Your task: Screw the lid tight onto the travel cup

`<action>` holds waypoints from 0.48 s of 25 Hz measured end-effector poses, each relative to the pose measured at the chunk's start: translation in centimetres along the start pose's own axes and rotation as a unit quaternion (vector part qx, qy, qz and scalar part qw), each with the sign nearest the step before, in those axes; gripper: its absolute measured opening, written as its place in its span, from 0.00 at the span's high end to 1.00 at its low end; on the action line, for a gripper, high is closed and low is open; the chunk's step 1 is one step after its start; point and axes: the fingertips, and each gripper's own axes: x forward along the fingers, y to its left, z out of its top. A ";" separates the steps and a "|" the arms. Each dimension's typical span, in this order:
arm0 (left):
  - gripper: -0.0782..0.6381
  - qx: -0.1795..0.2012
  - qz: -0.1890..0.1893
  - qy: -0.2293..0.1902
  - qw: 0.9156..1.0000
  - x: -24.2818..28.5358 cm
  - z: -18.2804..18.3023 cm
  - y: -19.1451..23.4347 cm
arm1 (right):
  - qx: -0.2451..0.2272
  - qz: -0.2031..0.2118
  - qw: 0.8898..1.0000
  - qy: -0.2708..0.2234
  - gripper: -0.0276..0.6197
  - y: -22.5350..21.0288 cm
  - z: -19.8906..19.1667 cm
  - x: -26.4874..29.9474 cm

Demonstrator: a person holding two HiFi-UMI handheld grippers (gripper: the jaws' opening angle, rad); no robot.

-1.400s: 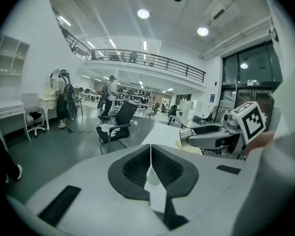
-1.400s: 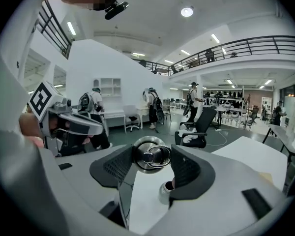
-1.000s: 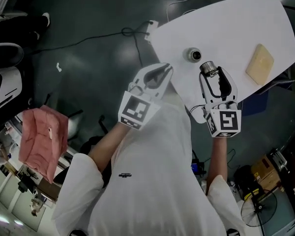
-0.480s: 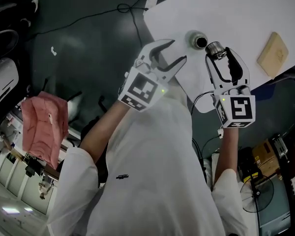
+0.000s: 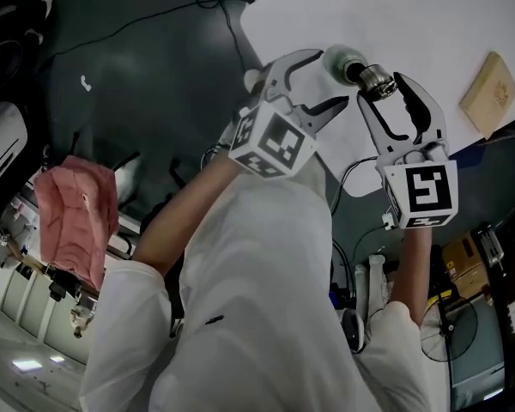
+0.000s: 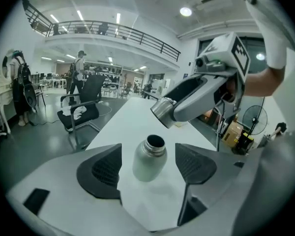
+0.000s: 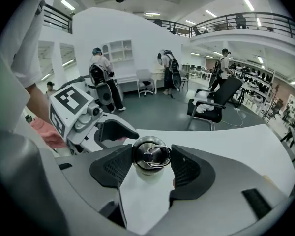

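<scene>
We see a matte steel travel cup standing upright on a white table, its narrow mouth open. Its shiny metal lid, topped with a small ring, is off the cup. The lid is clamped in the right gripper, tilted, just above and beside the mouth.

Head view dim; gripper views bright under ceiling lights, edges fisheye-warped.

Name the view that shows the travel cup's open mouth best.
The left gripper view: the travel cup stands whole between the left gripper's opening fingers, untouched, mouth uncovered. The head view shows it small, from above, beside the lid. In the right gripper view the held lid hides nearly all of it.
</scene>
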 end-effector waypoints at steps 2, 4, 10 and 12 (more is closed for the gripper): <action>0.45 0.020 -0.003 -0.001 1.000 1.0 -0.4 0.0 | -0.008 0.006 1.000 0.011 0.59 0.0 -0.4 0.3; 0.44 0.037 -0.010 0.000 0.999 2.0 -0.9 -0.2 | -0.014 0.009 1.000 0.019 0.59 -0.1 -0.6 0.5; 0.42 0.059 -0.021 -0.009 0.998 4.5 -2.0 -0.8 | -0.017 0.017 0.999 0.026 0.59 -0.2 -1.5 0.8; 0.42 0.079 -0.019 -0.012 0.997 5.4 -2.1 -0.9 | -0.021 0.020 0.999 0.027 0.59 -0.3 -1.7 1.0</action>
